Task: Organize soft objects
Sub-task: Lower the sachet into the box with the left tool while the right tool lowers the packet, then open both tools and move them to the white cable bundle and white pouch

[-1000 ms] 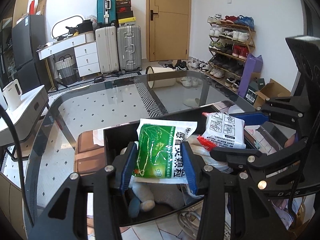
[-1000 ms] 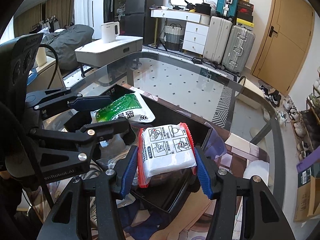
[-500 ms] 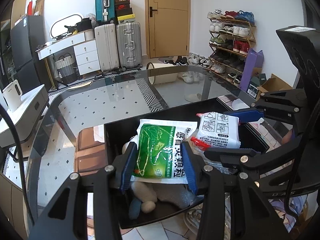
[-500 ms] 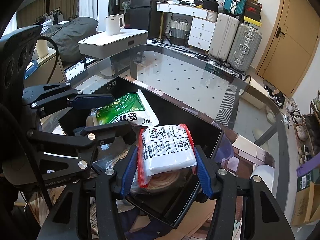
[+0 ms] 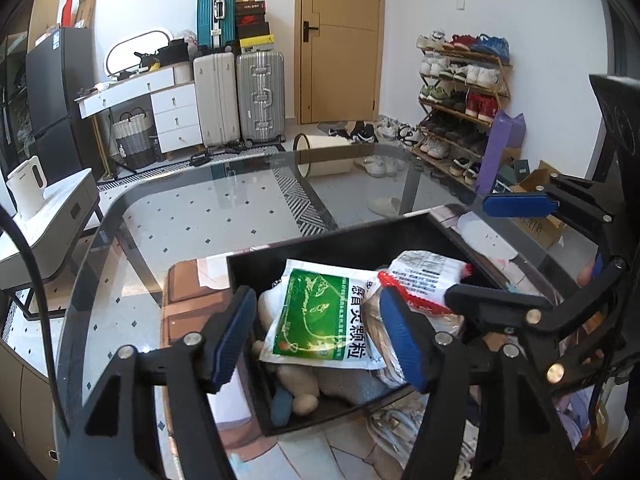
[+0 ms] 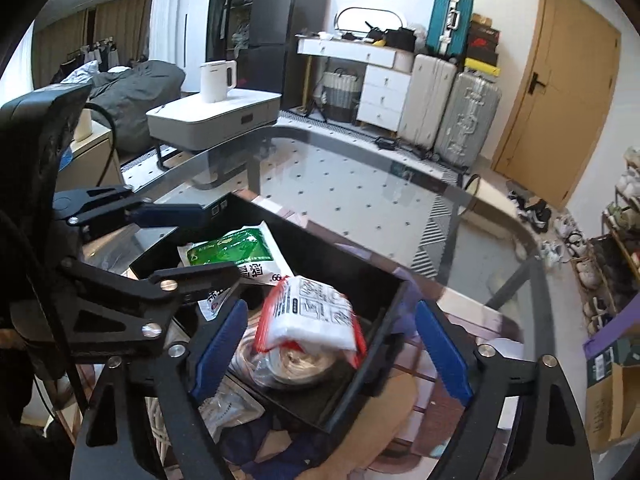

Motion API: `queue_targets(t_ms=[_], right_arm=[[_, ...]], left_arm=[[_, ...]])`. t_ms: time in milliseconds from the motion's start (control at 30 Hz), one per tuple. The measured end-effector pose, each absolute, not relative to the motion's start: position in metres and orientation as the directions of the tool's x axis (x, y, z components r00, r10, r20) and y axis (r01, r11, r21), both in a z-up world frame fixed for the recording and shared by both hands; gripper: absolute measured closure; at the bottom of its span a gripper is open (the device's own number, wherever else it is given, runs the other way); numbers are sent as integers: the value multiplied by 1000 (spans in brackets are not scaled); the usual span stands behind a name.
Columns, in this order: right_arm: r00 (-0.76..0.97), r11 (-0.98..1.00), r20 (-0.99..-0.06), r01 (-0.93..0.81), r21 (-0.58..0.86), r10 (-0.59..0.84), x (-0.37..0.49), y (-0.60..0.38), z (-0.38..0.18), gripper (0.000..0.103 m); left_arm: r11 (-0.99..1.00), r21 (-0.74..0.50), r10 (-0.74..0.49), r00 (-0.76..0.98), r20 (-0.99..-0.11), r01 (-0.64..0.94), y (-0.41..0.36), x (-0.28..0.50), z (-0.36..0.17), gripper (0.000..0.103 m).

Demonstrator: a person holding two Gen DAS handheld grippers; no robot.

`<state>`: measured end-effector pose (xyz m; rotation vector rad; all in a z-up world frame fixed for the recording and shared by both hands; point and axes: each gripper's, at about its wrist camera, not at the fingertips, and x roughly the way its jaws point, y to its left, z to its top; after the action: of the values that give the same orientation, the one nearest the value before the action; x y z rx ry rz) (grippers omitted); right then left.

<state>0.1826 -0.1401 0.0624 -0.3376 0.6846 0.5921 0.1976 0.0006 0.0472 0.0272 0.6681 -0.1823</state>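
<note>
Landmark: black bin (image 5: 352,242) on the glass table (image 5: 192,216).

Left gripper (image 5: 320,336) hangs over the bin's near-left part. Its jaws have just been opening, and the blue pads (image 5: 234,334) are off the green-and-white granule sachet (image 5: 320,316). The sachet is between them but loose, tilted on the pile in the bin, over a beige plush toy (image 5: 296,380).

Right of the sachet in the bin is a white pack with red zigzag edges (image 6: 312,312). It lies slanted on a bagged coil of white cord (image 6: 280,364) and is slightly blurred.

Right gripper (image 6: 328,344) is over the bin's near-right corner. Its jaws have also just been opening and stand wide, with clear gaps both sides of the white pack and no pad contact. Its right pad (image 6: 440,352) sits outside the bin wall (image 6: 384,328).

Far side of the bin is bare glass. Beyond the table there are suitcases (image 5: 260,96) against the wall.
</note>
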Motion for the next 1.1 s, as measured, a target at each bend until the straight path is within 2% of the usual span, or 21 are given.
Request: queue_targets(t_ms=[67,167,300,467,967,1100], right_arm=[[629,795,-669,-599,-93,396,176,-146,67,11],[647,812,-647,-579,-73,403,164,-159,74,5],[656,829,-610,-559,1,443,145,-176,84,1],[655,844,-603,-533,58,455,127,-190,84,1],[620,837,-609,-527,143,495,104,-196,54,1],[618,839,-619,-529,127,483,103,-195,50,1]], left_arm=[[984,-33,-158,770,-618,175,2,192,50,36],[986,-45,-154,778,-609,161,7,183,53,14],[986,-94,-167,790,-590,137,16,168,56,4],[992,-94,-124,794,-595,84,26,149,54,0],[995,-95,-69,811,-580,16,29,102,40,0],[995,-96,-65,813,-578,12,26,97,36,0]])
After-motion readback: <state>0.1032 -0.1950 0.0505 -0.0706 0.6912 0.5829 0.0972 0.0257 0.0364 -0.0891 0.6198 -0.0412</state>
